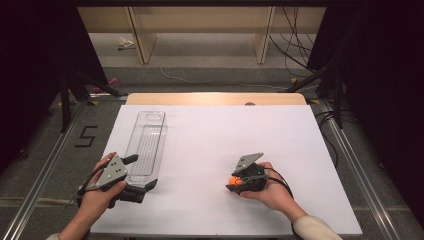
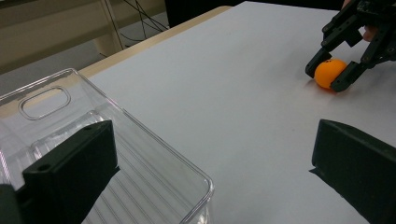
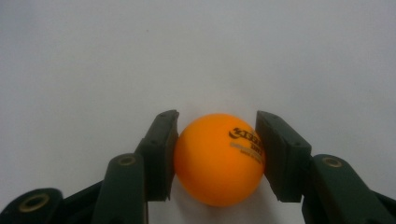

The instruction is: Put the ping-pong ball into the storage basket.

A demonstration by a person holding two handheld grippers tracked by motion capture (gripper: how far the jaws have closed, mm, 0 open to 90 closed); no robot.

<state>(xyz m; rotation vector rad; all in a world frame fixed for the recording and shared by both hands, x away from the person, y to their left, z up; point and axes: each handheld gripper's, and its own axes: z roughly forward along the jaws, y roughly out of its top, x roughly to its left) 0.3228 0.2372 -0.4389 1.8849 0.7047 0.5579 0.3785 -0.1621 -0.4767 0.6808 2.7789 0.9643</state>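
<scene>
High view: one ball, one tray.

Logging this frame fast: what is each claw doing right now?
Left claw: open, holding nothing, one jaw over the clear tray.
Right claw: closed on the orange ball, both jaws touching it.

White table; taped "5" on grey floor; wooden shelving; loose cables behind.
</scene>
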